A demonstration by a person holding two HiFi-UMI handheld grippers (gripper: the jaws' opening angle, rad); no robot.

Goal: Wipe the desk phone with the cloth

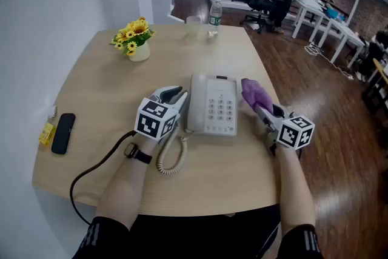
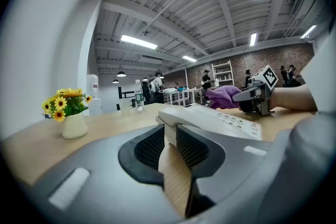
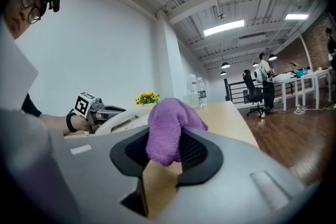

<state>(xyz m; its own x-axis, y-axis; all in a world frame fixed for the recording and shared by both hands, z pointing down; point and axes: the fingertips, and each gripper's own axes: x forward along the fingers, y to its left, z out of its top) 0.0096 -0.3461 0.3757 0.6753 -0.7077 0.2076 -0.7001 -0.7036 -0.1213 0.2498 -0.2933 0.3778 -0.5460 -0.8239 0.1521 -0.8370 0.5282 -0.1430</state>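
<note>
Wiping set-up, seen from the head and from both grippers. The desk phone is lying keypad up on the wooden table and is serving as the reference for all positions. At the phone's left edge, the left gripper is closing narrowly on the near end of the handset. Its pads are touching both sides, so it is apparently bracing the phone. Just beside the phone's right edge, the right gripper is pinching the purple cloth. The cloth's bunched free end is standing above the jaws and is not yet touching the phone. The coiled cord is trailing from the phone's front left corner, and a flower pot is standing well behind the phone, to its left. For a good stroke, the cloth should probably be tipped down so that the loose fold, not the jaw tips, is meeting the keypad. Light, short passes toward the braced handset should avoid pressing keys or shifting the base.
</note>
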